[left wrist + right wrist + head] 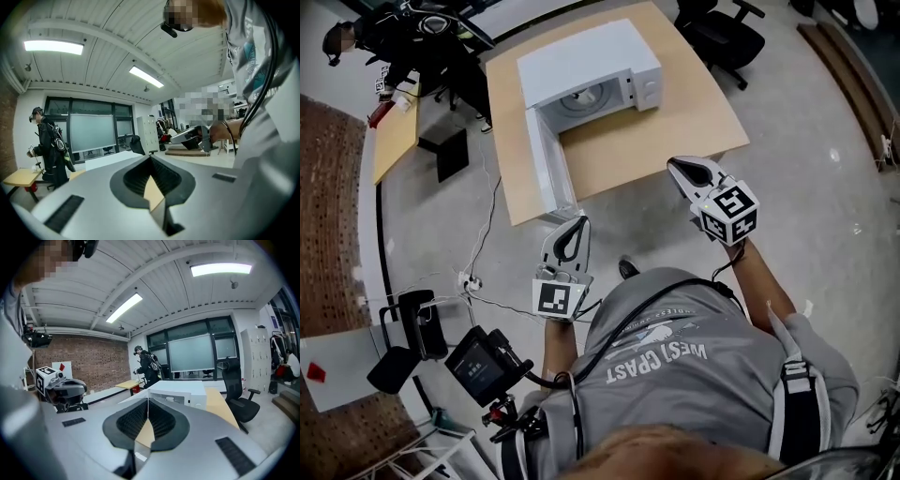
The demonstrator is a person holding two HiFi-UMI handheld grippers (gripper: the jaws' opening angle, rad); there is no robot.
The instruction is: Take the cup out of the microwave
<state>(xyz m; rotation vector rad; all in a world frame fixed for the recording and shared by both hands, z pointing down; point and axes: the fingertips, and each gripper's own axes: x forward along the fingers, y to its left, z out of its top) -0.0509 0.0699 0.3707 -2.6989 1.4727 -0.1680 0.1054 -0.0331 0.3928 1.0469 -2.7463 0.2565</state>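
A white microwave (581,56) stands on a wooden table (684,122), its door (548,159) swung open toward me. Inside the cavity a pale round cup (595,95) shows; in the right gripper view the cup (169,399) is a small white shape in the open oven (180,392). My left gripper (578,221) hovers just off the table's near edge, by the door's end, jaws shut and empty. My right gripper (677,165) is over the table's near right edge, also shut with nothing in it. Both are well short of the cup.
Black office chairs (727,33) stand behind the table on the right. A person in black (398,28) stands at the back left beside a small wooden desk (394,141). A camera on a stand (483,366) and cables (483,244) lie on the floor to my left.
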